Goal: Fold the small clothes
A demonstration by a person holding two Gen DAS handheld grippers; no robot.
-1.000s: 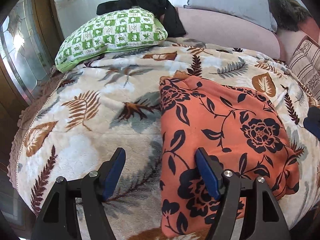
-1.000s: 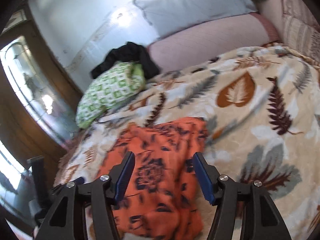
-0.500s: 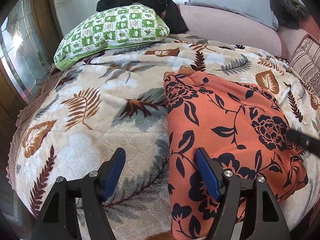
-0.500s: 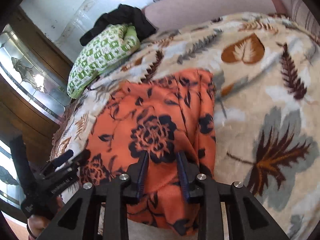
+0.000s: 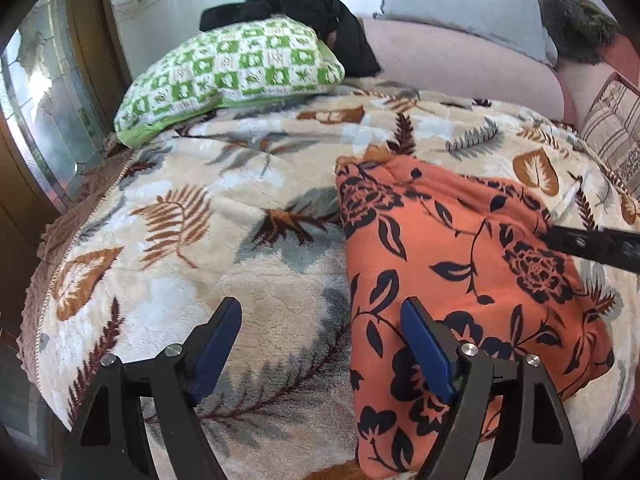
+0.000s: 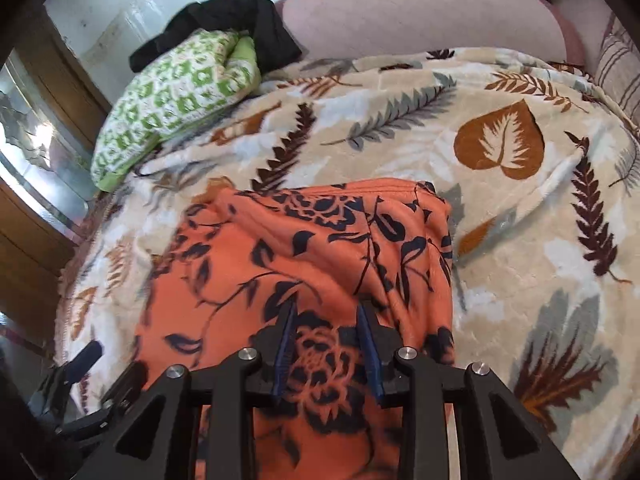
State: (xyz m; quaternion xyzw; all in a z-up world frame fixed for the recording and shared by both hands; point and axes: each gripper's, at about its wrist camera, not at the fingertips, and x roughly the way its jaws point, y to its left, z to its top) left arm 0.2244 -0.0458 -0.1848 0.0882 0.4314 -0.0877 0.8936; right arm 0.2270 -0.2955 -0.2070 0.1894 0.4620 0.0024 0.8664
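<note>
An orange fleece garment with dark flowers (image 5: 460, 264) lies folded on the leaf-print blanket (image 5: 180, 248). My left gripper (image 5: 320, 312) hovers at its near left edge. The jaws are wide and still opening, one finger over the blanket, the other over the orange cloth, with nothing pinched. In the right wrist view my right gripper (image 6: 326, 308) sits low on the garment (image 6: 312, 240), jaws narrow and easing open slightly. A bunch of orange fabric sits between the pads, and creases run to the tips. One of its black fingers (image 5: 592, 244) reaches in from the right in the left wrist view.
A green checked pillow (image 5: 232, 64) with black clothing (image 5: 312, 8) on it lies at the back left. A pink bolster (image 5: 460, 60) and a grey pillow (image 5: 460, 0) line the back, with a striped cushion (image 5: 612, 120) at the right. A glass-paned wooden door (image 5: 48, 120) stands on the left.
My right gripper came down and forward onto the orange garment while its jaws narrowed from wide to close together. My left gripper stayed in place and its jaws widened a little.
</note>
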